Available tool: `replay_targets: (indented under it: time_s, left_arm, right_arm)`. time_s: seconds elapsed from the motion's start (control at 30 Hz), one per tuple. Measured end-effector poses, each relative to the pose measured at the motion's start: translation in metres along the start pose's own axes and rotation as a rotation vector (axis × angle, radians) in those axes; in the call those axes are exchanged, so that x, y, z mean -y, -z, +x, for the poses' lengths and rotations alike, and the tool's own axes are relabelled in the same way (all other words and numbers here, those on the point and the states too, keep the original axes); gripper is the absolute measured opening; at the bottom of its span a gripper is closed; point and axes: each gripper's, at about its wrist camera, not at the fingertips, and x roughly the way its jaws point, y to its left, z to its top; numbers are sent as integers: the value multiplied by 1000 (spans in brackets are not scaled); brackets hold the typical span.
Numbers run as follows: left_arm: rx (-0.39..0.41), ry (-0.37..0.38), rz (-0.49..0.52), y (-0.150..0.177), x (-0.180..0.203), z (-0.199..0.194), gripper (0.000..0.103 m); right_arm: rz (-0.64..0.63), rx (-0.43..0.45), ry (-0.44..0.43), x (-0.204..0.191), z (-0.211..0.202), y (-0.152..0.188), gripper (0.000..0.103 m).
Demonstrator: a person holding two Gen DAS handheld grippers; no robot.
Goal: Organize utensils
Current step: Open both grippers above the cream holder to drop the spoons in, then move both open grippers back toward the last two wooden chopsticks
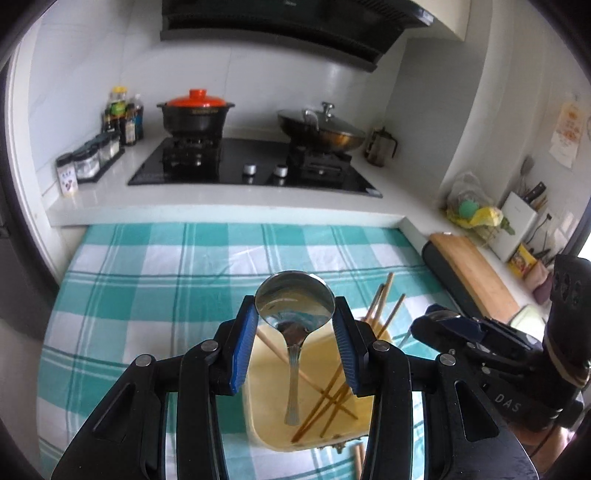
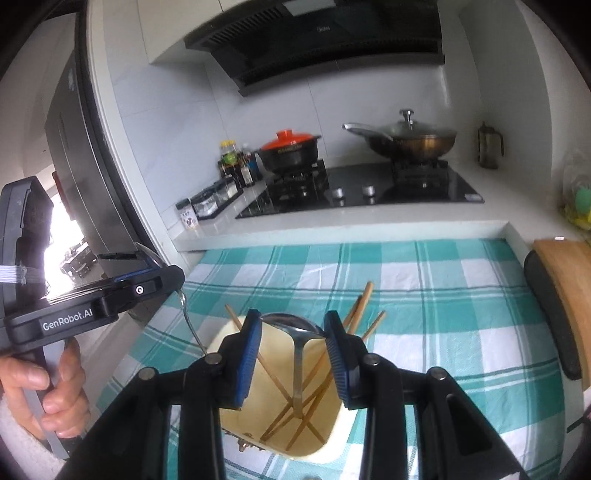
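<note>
Checked cloth (image 1: 147, 266), glossy steel spoons (image 1: 295, 301)

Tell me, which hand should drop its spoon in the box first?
Probably right: the right hand-held gripper hangs its spoon inside the cream holder among chopsticks; the left spoon hangs near the rim.

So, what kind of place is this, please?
Most likely a home kitchen: a gas hob carries a pot with an orange lid and a lidded wok, a range hood hangs above, and seasoning bottles stand on the counter.
</note>
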Motion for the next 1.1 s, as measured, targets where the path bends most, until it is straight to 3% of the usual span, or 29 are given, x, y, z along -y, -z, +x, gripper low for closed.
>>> replay_targets:
  time_s: [0.13,0.27,0.33,0.47,0.53,0.67,0.73,0.9,1.1]
  left_arm:
    - [-74,-25,-7,13,-1,38,42]
    - [-106,-45,-19,11,2,48,47]
    - [-85,-35,-30,8,0,36,59]
    - [-56,-24,26,15,-4,-17,70]
    - [-57,-39,90,33,-5,-54,82]
    - [-105,-88,223,94,-10,-115,86]
    - [-143,-108,242,129,-13,-138,86]
    - [-173,-66,168,211,-6,-175,86]
    - [-118,29,43,265,18,-189,87]
  right_arm:
    - [18,-78,29,9,32,9,35]
    - [14,-81,33,9,37,-1,36]
    - [9,-53,27,5,25,-9,36]
    - [-39,12,30,-14,-31,-14,38]
    - [-81,25,26,-26,-66,-2,51]
    - [-202,6,37,-46,-126,51,52]
    - [-260,-13,75,-54,-147,91,52]
    - [-245,-68,114,-63,-177,193,52]
    - [-117,-71,166,-61,-187,273,52]
